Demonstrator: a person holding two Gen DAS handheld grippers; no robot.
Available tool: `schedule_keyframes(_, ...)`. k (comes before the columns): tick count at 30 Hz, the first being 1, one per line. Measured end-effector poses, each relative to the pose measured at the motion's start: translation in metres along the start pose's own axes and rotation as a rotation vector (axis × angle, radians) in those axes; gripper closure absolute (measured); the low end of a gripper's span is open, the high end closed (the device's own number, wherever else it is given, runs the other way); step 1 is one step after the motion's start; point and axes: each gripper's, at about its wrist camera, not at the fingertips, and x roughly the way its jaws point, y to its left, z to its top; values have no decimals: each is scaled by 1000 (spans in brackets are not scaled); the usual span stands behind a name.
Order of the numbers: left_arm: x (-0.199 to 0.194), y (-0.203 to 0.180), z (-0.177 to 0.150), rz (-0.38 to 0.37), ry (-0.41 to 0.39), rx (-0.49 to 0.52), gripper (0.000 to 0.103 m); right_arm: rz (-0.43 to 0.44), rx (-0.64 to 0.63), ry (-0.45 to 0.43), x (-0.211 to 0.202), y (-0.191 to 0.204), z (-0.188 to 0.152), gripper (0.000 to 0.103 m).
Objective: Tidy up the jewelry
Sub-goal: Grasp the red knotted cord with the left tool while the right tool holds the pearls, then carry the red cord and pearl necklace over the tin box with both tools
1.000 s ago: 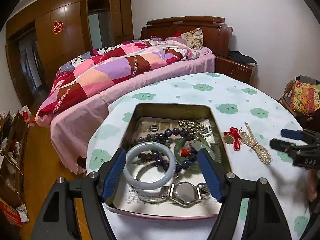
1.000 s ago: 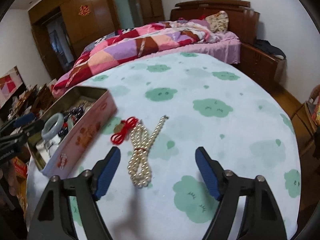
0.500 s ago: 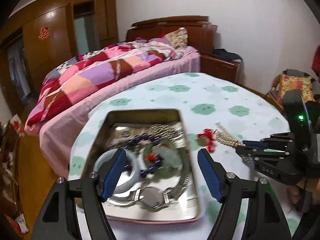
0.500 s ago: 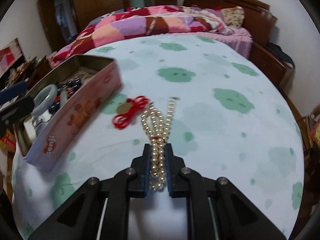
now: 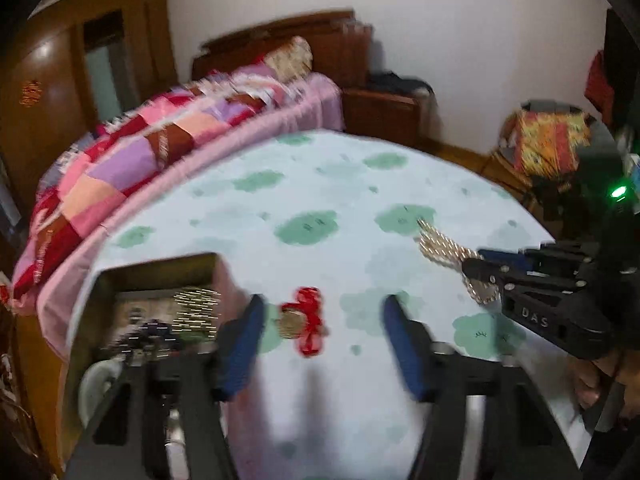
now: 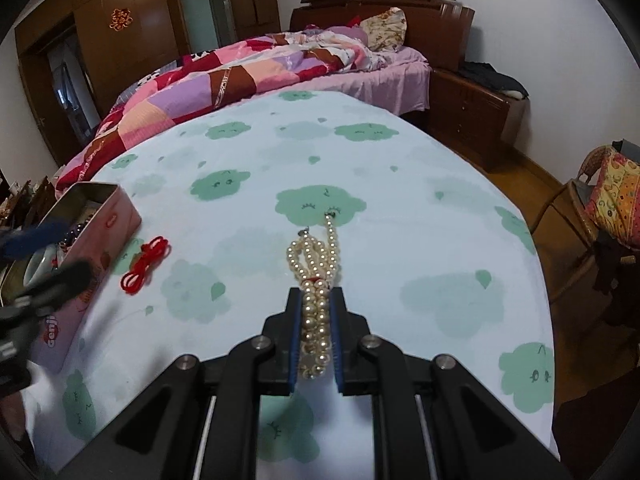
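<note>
My right gripper (image 6: 316, 300) is shut on a pearl necklace (image 6: 316, 264) that lies on the cloud-print tablecloth; the necklace also shows in the left wrist view (image 5: 444, 248), with the right gripper (image 5: 476, 264) on it. A red-corded charm (image 5: 304, 324) lies on the cloth just ahead of my open, empty left gripper (image 5: 320, 328); its red cord also shows in the right wrist view (image 6: 146, 262). The pink jewelry tin (image 6: 100, 236) holds beads and a pale bangle at the table's left; it also shows in the left wrist view (image 5: 156, 276).
The round table (image 6: 400, 184) has its far edge near a bed (image 6: 248, 72) with a patchwork quilt. A wooden nightstand (image 6: 468, 108) and a chair with a bright cushion (image 6: 612, 200) stand to the right. My blurred left gripper (image 6: 48, 264) hovers over the tin.
My left gripper has swung right, from over the tin toward the red charm. My right gripper has stayed shut on the pearls and lifted their near end slightly.
</note>
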Motion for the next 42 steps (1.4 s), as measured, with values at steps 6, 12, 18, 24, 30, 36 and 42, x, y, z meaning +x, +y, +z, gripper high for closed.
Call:
schedule_keyframes(6,34,-2,1,32,84,-5,55,27,1,-15,-3,-1,-1,87)
schedule_keyframes(12,48,-8,-3,49,131,10,66,44,6,-21,-4,-3,-1,87)
schedule_keyframes(18,53,-2,-4,46,135,-34,67,46,-2,-21,-4,-3,-1,87)
schedule_keyframes(24,43,1,-12,-24,130,-75,99,51,0,-24,-5,-3,0,87)
schedule_keyframes(30,11,-3,-16,-56,62,-73,99,63,-7,-65,-14,-1,-1,88)
schedule_keyframes(36,-27,-3,-11,-87,-17,-69,99,92,-21,-91,-23,5,-4,96)
schedule_keyframes(42,-42,-3,-9,-89,-56,-61,99,88,-41,-86,-26,6,-1,94)
